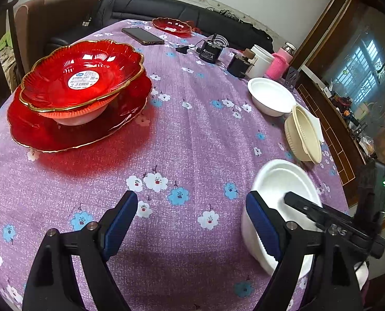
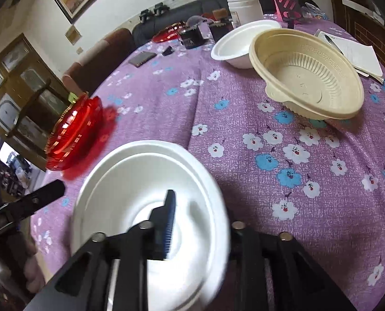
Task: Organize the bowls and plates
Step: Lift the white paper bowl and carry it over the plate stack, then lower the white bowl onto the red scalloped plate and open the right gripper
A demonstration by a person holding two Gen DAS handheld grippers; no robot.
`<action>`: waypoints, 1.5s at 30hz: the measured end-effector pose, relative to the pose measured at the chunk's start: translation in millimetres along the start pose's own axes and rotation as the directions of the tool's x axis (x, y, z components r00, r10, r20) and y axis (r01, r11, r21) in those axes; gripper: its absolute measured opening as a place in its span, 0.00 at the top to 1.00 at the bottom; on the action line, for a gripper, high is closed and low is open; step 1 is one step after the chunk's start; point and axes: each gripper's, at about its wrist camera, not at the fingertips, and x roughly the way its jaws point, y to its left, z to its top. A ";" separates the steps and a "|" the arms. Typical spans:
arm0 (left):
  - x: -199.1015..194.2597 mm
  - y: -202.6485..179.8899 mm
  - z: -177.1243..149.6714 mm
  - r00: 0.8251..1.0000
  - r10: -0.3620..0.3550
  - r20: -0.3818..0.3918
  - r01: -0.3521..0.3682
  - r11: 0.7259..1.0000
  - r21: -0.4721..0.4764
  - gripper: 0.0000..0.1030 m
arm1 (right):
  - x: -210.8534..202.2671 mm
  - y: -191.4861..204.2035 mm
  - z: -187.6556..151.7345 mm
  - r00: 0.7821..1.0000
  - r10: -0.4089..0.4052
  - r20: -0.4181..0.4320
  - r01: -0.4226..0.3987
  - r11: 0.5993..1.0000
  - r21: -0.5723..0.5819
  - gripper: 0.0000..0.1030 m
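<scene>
A red gold-rimmed bowl (image 1: 83, 77) sits stacked on a larger red plate (image 1: 50, 132) at the table's left; in the right wrist view that red stack (image 2: 73, 132) shows at the left. My right gripper (image 2: 197, 207) is shut on the rim of a white bowl (image 2: 140, 181), one blue pad inside it and the other finger hidden outside the wall. The same white bowl (image 1: 280, 178) appears tilted at lower right beside my left gripper (image 1: 191, 199), which is open over bare tablecloth. A second white bowl (image 1: 271, 98) and a beige bowl (image 1: 303, 134) stand on the right.
A phone (image 1: 142, 36), a small red dish (image 1: 171, 26), a black charger (image 1: 210, 50), a white jar (image 1: 261, 61) and a pink bottle (image 1: 279, 63) crowd the far end. Papers (image 2: 358, 54) lie behind the beige bowl. Purple flowered cloth (image 1: 192, 134) covers the table.
</scene>
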 end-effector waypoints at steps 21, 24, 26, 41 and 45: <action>23.1 -64.4 -14.7 0.995 -0.054 -0.084 0.069 0.981 0.180 0.72 | -33.6 27.0 -27.6 0.996 -0.083 0.038 0.088 0.988 -0.128 0.78; 1.6 -46.8 -0.1 0.999 -0.037 -0.032 0.041 0.990 0.139 0.72 | -30.3 48.2 -11.5 0.999 -0.026 0.042 0.032 0.988 -0.152 0.79; -19.6 -33.2 13.1 1.000 0.008 0.026 -0.012 0.992 0.129 0.71 | -26.5 68.0 1.1 0.999 0.006 0.052 0.004 0.983 -0.182 0.79; -59.5 118.7 145.3 0.937 0.335 0.104 -0.334 0.942 -0.029 0.57 | 85.6 252.6 117.1 0.994 0.105 -0.030 -0.109 0.926 -0.362 0.79; -22.8 152.5 147.4 0.941 0.338 0.014 -0.336 0.939 -0.077 0.57 | 118.4 264.6 113.9 0.997 0.046 -0.060 -0.066 0.922 -0.382 0.79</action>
